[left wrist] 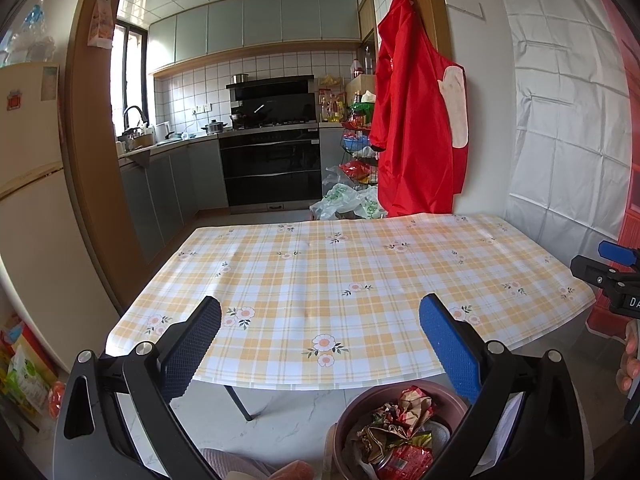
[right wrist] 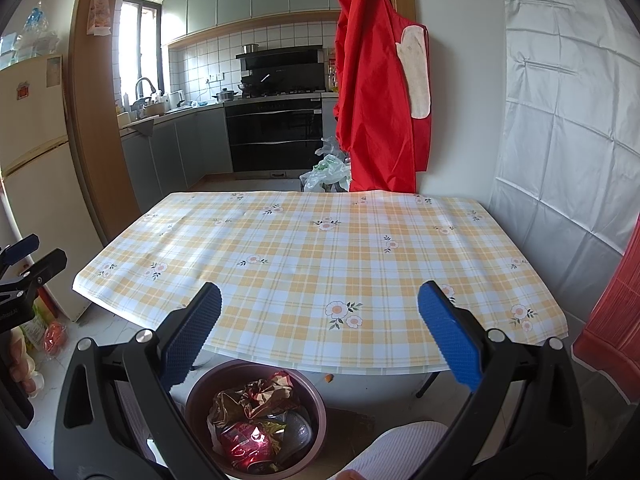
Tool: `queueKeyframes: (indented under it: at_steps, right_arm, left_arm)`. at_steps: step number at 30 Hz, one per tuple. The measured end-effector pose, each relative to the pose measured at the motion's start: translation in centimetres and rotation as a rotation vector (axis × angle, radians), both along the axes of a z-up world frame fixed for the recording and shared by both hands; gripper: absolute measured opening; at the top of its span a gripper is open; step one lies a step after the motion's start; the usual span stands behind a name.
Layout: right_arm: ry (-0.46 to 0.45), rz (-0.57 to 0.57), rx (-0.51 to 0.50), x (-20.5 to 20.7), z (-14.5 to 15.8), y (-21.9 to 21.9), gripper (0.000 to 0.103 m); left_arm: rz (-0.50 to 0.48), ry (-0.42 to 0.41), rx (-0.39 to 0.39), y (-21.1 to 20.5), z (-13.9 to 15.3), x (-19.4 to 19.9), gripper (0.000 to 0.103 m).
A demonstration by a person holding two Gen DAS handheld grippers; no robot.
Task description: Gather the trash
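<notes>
A brown round bin [left wrist: 360, 408] [right wrist: 304, 392] stands on the floor below the table's near edge, holding crumpled wrappers [left wrist: 404, 412] [right wrist: 256, 400] and a crushed red can [right wrist: 244, 442]. The table [left wrist: 320, 280] [right wrist: 304, 248] wears a yellow plaid cloth with flowers, and nothing lies on it. My left gripper [left wrist: 320, 344] hovers open above the bin and the table's near edge, nothing between its blue pads. My right gripper [right wrist: 320, 332] is open too and holds nothing. The right gripper [left wrist: 612, 272] shows at the left wrist view's right edge; the left gripper [right wrist: 24, 264] shows at the right wrist view's left edge.
A red apron [left wrist: 416, 120] [right wrist: 380, 92] hangs behind the table's far edge. Plastic bags [left wrist: 344, 200] [right wrist: 328, 172] lie on the kitchen floor beyond. A fridge [left wrist: 28, 200] stands at the left with packets [left wrist: 28, 380] on the floor beside it. A small orange scrap [right wrist: 329, 378] lies under the table.
</notes>
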State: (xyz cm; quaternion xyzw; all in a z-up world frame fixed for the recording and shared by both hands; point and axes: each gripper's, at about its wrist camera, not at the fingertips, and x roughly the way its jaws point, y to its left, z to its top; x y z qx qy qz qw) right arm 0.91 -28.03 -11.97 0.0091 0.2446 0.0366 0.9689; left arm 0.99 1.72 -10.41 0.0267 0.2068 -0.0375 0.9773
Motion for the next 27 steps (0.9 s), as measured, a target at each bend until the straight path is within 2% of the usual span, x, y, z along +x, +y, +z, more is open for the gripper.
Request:
queueKeyframes:
  at_steps: [18,27]
  right_arm:
    - [0.0,-0.001,-0.001,-0.02,-0.01,0.05,0.097]
    - [-0.001,0.0,-0.001,-0.03,-0.06,0.07,0.097]
  left_arm:
    - [-0.023,-0.015,0.008,-0.14,-0.49,-0.18,0.097]
    - [-0.007,-0.004,-0.011,0.16,0.18,0.03,0.097]
